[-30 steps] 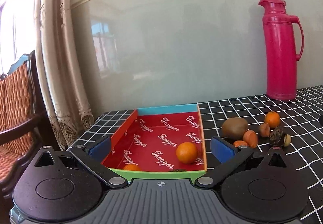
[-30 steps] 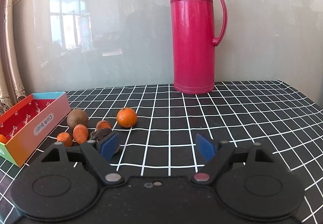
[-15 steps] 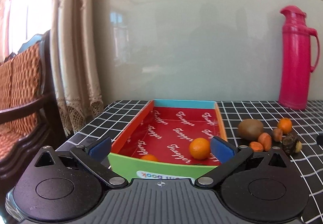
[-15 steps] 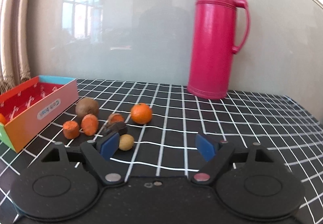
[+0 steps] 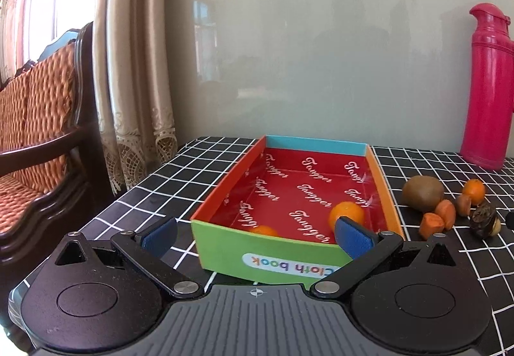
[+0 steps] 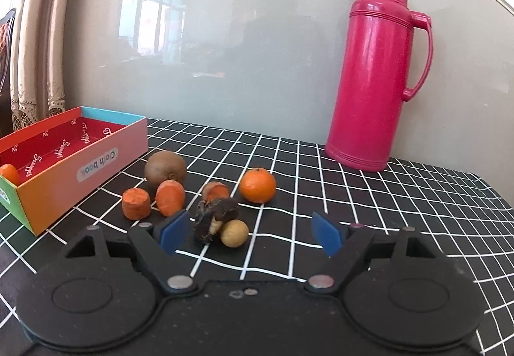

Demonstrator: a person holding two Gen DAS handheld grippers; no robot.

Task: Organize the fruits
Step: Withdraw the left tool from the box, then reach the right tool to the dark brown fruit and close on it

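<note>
Lining up for the next pick out of the loose fruit pile beside the tray (image 6: 80, 176), judging by the pose. Doing it well: centring the spread jaws on a single piece, keeping clear of its neighbours, closing gently, since the small round pieces probably roll.

Right gripper (image 6: 252, 232) hovering low over the checked tablecloth (image 6: 353, 195), jaws standing wide, gripping nothing. Just ahead of its left pad, lying close together: a dark shrivelled fruit (image 6: 216, 217) and a small tan fruit (image 6: 235, 233), apparently touching each other. Farther from the gripper, toward the tray: two carrot-like orange chunks (image 6: 136, 203), a kiwi (image 6: 165, 167) behind them, a third orange piece (image 6: 216, 191), and a mandarin (image 6: 257, 185) on the side away from the tray. Pink thermos (image 6: 379, 73) standing upright well beyond the pile, far from the tray.

Left gripper (image 5: 255, 235) facing the tray's green end wall (image 5: 276, 259), jaws likewise spread, holding nothing. Already lying inside the tray: one orange fruit (image 5: 347, 211) near the wall next to the pile, another orange fruit (image 5: 265, 230) half hidden behind the green end.
</note>
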